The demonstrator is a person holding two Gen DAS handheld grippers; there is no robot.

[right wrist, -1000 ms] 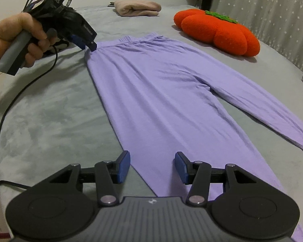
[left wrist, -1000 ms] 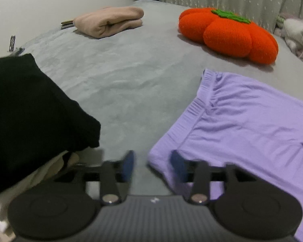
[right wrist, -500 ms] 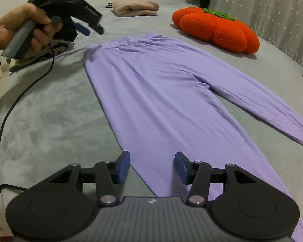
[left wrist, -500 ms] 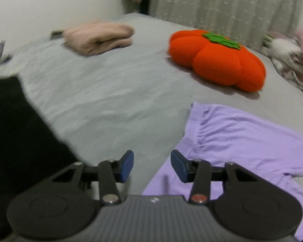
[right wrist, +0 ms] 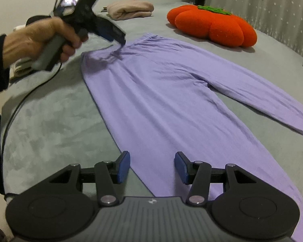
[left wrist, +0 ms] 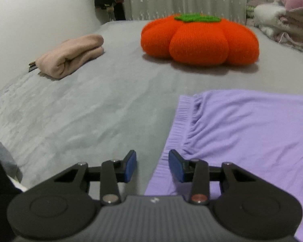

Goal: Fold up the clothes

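Left to right in the right wrist view: our left hand (right wrist: 40, 42) grips the left gripper (left wrist: 152, 166) handle, its tip over the waistband of the purple pants (right wrist: 171, 92). Its 2 jaws are apart, nothing between them, straddling the waistband edge. The pants lie flat on the grey bed (right wrist: 50, 121), 2 legs spread toward the right. The right gripper (right wrist: 152, 167) is released too, jaws apart over the near leg's edge. Far back: folded pink garment (right wrist: 131, 9), then orange pumpkin cushion (right wrist: 212, 26).
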